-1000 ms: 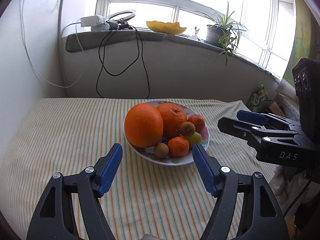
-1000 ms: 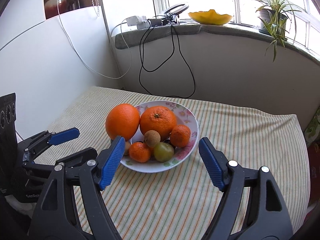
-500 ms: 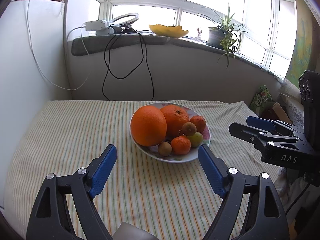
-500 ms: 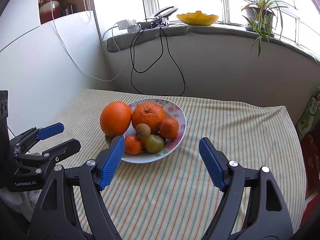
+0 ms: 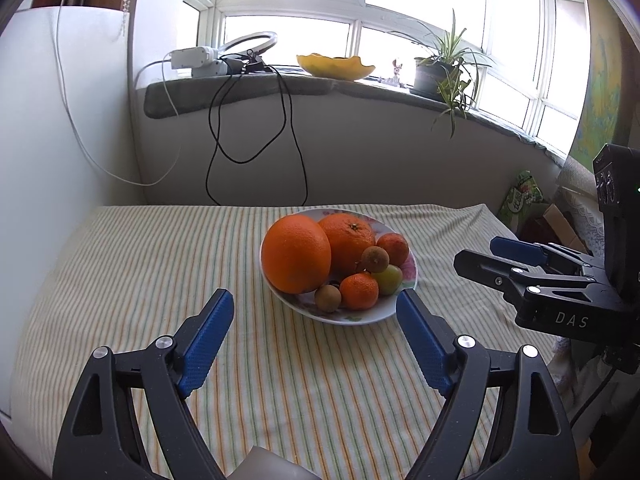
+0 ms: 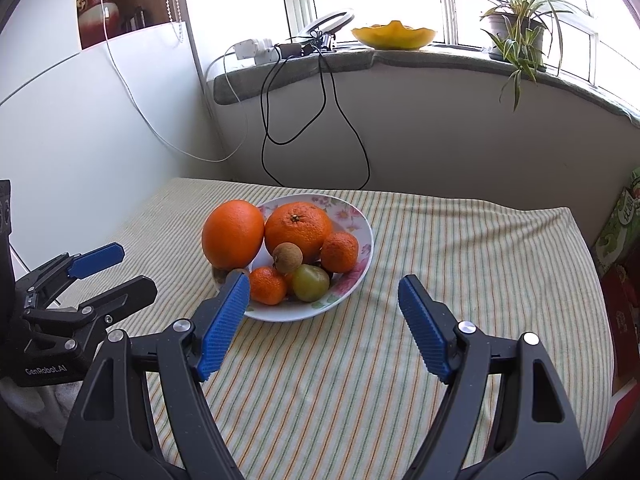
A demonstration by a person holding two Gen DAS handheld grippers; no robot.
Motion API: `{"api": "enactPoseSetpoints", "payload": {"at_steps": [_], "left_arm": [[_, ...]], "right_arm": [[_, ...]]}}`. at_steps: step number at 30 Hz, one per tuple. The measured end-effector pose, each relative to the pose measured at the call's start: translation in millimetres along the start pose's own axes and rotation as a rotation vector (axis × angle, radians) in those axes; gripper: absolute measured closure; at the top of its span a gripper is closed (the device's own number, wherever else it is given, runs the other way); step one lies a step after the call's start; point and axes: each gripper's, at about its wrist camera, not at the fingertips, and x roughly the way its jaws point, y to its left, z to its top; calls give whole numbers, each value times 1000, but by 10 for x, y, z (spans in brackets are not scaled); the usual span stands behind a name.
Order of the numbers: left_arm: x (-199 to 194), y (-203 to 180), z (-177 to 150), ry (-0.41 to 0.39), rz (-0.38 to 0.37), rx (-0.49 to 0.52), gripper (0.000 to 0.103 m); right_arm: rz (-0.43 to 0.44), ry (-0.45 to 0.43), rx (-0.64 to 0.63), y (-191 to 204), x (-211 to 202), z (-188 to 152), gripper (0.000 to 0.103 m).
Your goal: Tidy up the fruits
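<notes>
Jaws of left gripper (image 5: 315, 322), just widened, and right gripper (image 6: 324, 307) gape empty, both angled down toward the plate (image 5: 352, 317) at 12 o'clock; fruits (image 5: 297, 254) heaped.

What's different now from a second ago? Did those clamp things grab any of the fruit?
Nothing was grabbed. The left gripper has just been opening its jaws wider, with nothing between them, and the plate now looks a little farther off in both views, as if the grippers drew back slightly. The right gripper is open and empty as before. The fruit sits piled on the plate as it was.
</notes>
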Motion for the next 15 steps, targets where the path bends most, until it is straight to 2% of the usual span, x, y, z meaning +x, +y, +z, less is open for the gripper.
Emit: {"api": "enactPoseSetpoints", "payload": {"at_steps": [15], "left_arm": [[-11, -57, -7, -34, 28, 52, 19]], "right_arm": [[-11, 6, 10, -23, 4, -26, 24]]}}
